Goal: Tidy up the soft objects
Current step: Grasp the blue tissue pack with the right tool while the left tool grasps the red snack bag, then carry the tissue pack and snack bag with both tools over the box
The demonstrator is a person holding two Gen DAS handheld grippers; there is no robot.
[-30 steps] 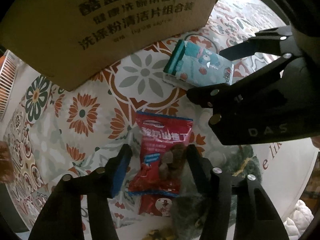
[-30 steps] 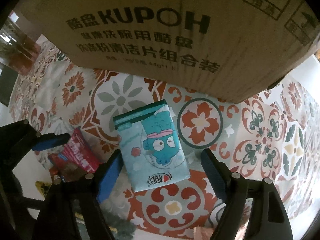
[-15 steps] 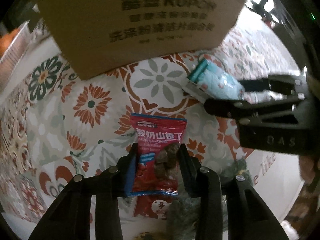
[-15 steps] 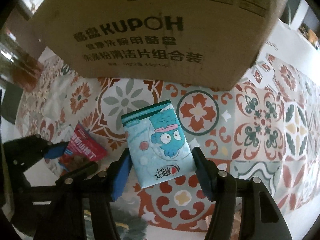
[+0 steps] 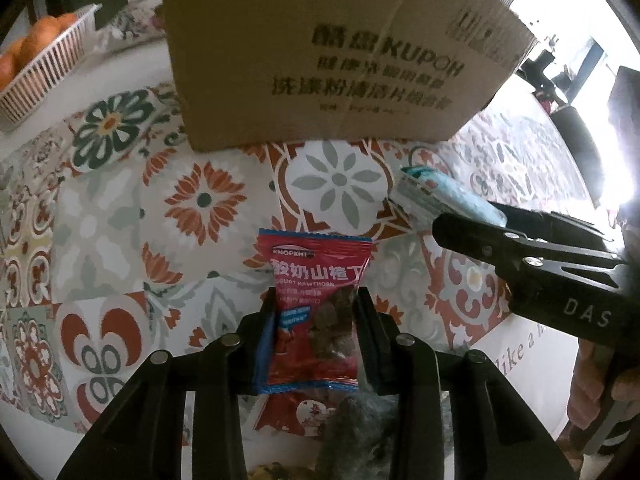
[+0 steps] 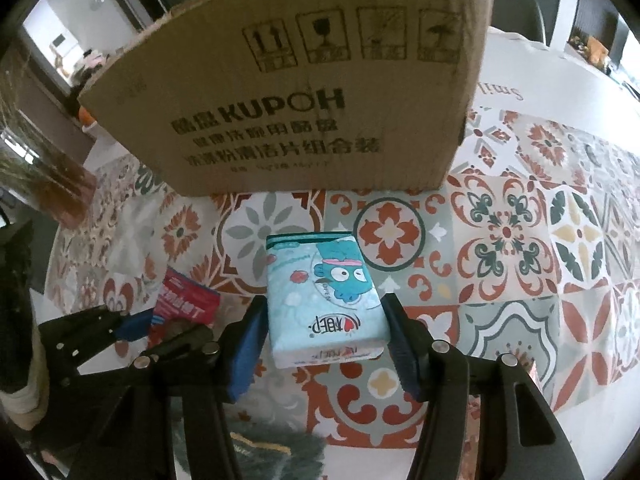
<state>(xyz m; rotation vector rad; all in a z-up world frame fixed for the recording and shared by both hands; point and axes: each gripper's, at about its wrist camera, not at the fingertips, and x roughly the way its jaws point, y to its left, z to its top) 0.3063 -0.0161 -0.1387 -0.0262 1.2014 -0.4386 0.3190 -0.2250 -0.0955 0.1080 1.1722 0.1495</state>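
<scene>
Left wrist view. I count one red snack packet, clamped between the two fingers of my left hand-held gripper and lifted above the counter. A second red packet lies on the counter under it, at 6 o'clock. One cardboard box stands at 12 o'clock; its inside is hidden from me. One white basket sits at 10 o'clock with orange items in it, too blurred to name. At 3 o'clock, one right hand-held gripper grasps one tissue pack.

Right wrist view. One blue tissue pack with a cartoon face is pinched between both fingers of my right hand-held gripper, raised off the patterned counter. One cardboard box fills 12 o'clock, contents unseen. At 9 o'clock, one left hand-held gripper is closed on one red snack packet. One dark crinkled bag lies at 6 o'clock, contents unclear.
</scene>
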